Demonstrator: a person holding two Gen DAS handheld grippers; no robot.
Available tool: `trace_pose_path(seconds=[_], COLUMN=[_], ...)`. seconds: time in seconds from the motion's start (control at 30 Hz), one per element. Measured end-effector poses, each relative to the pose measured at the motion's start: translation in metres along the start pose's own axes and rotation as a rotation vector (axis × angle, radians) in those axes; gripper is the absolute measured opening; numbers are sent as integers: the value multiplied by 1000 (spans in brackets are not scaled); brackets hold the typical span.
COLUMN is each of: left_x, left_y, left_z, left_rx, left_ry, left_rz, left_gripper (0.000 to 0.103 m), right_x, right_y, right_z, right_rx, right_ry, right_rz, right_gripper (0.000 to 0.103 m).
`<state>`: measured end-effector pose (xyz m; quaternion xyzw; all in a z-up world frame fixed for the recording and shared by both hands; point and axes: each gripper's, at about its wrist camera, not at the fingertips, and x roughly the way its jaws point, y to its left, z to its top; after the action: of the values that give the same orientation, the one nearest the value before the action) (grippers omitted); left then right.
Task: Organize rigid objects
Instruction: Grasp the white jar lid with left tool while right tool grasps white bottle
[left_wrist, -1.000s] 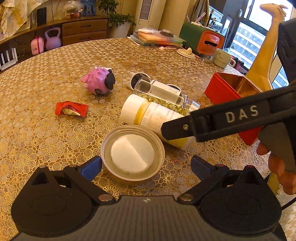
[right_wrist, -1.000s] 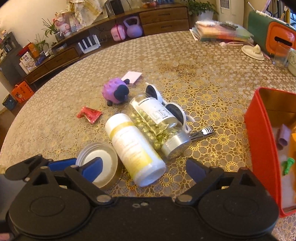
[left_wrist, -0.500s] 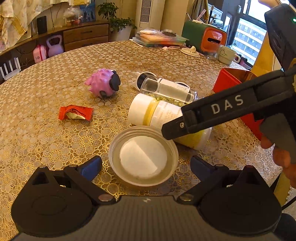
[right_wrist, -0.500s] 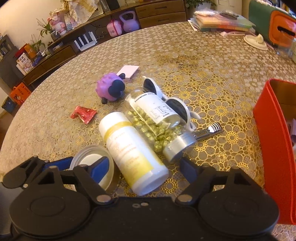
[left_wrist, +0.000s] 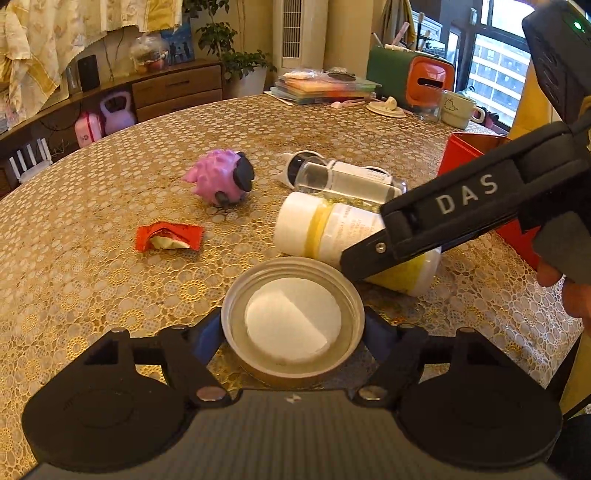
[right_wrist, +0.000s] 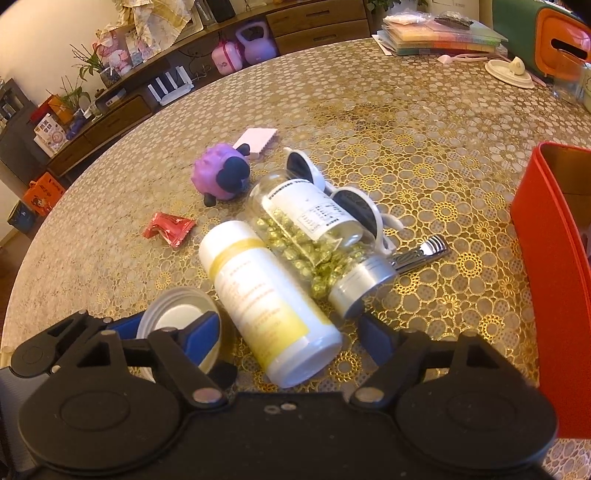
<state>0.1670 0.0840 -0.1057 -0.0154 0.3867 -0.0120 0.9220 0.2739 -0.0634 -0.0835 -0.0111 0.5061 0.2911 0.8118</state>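
A round metal lid (left_wrist: 291, 321) with a white liner lies upside down on the gold lace tablecloth. My left gripper (left_wrist: 292, 328) is closing on it, its blue pads (left_wrist: 210, 332) against the rim on both sides. To the lid's right a white bottle with a yellow band (right_wrist: 266, 291) lies on its side. My right gripper (right_wrist: 290, 332) stands open around the bottle's near end, pads clear of it. One black right finger (left_wrist: 443, 221) crosses the left wrist view above the bottle. A clear bottle of gold capsules (right_wrist: 310, 229) lies against the white one.
White sunglasses (right_wrist: 354, 206) and a nail clipper (right_wrist: 421, 253) lie behind the capsule bottle. A purple sheep toy (left_wrist: 221, 181), a red wrapper (left_wrist: 168, 238) and a pink card (right_wrist: 256, 142) sit to the left. An open red box (right_wrist: 546, 266) stands at the right. A mug (left_wrist: 456, 109) stands far back.
My left jaws have come in from wide open to the lid's rim. My right jaws narrowed a little and sit closer around the white bottle's end.
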Motion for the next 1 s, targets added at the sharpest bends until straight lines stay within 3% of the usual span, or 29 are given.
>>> trace_pose_path(seconds=[0.17, 0.27, 0.4, 0.53, 1.0], left_x=[-2, -3, -4, -6, -35], left_y=[12, 16, 16, 15, -5], left_z=[-1, -2, -3, -3, 4], left_rx=[-40, -46, -53, -61, -64], left_ry=[1, 1, 5, 16, 1], left_rz=[25, 36, 47, 55, 36], left_gripper=[77, 77, 77, 77, 77], right_x=[2, 3, 1, -3, -63], right_y=[5, 12, 18, 21, 17], right_z=[-1, -3, -6, -13, -47], right_rx=[-19, -53, -95, -98, -68], right_ry=[-5, -7, -4, 0, -131], right_rz=[-18, -61, -98, -100, -98], right_gripper=[85, 81, 61, 53, 47])
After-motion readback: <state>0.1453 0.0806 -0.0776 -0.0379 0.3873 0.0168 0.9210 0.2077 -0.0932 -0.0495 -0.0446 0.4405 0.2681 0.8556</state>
